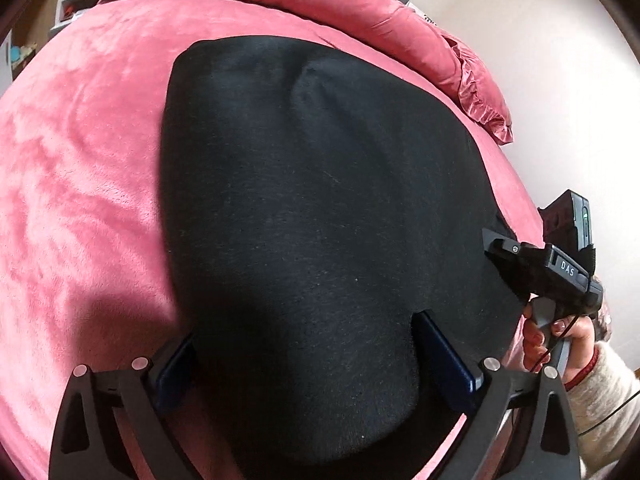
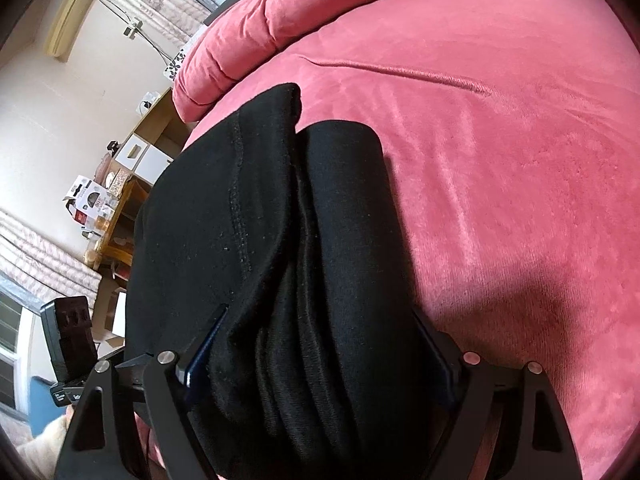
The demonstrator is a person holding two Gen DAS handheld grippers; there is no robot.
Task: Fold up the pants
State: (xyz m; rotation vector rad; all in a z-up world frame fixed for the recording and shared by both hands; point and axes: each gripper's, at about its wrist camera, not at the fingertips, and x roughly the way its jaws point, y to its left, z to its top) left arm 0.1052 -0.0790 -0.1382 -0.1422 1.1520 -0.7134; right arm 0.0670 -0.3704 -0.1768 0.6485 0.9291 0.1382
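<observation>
Black pants [image 1: 312, 200] lie folded on a pink bed. In the left wrist view my left gripper [image 1: 304, 352] stands with its jaws wide apart, one on each side of the near edge of the pants, with cloth between them. In the right wrist view my right gripper [image 2: 320, 348] also straddles a thick bundle of folded layers of the pants [image 2: 288, 240], jaws wide apart. The right gripper also shows in the left wrist view [image 1: 496, 248] at the pants' right edge, held by a hand.
The pink bedspread [image 1: 80, 200] lies around the pants, with a bunched pink duvet [image 1: 360, 12] at the far side. A white wall [image 1: 560, 80] is on the right. Wooden shelves with boxes [image 2: 120, 184] stand beside the bed.
</observation>
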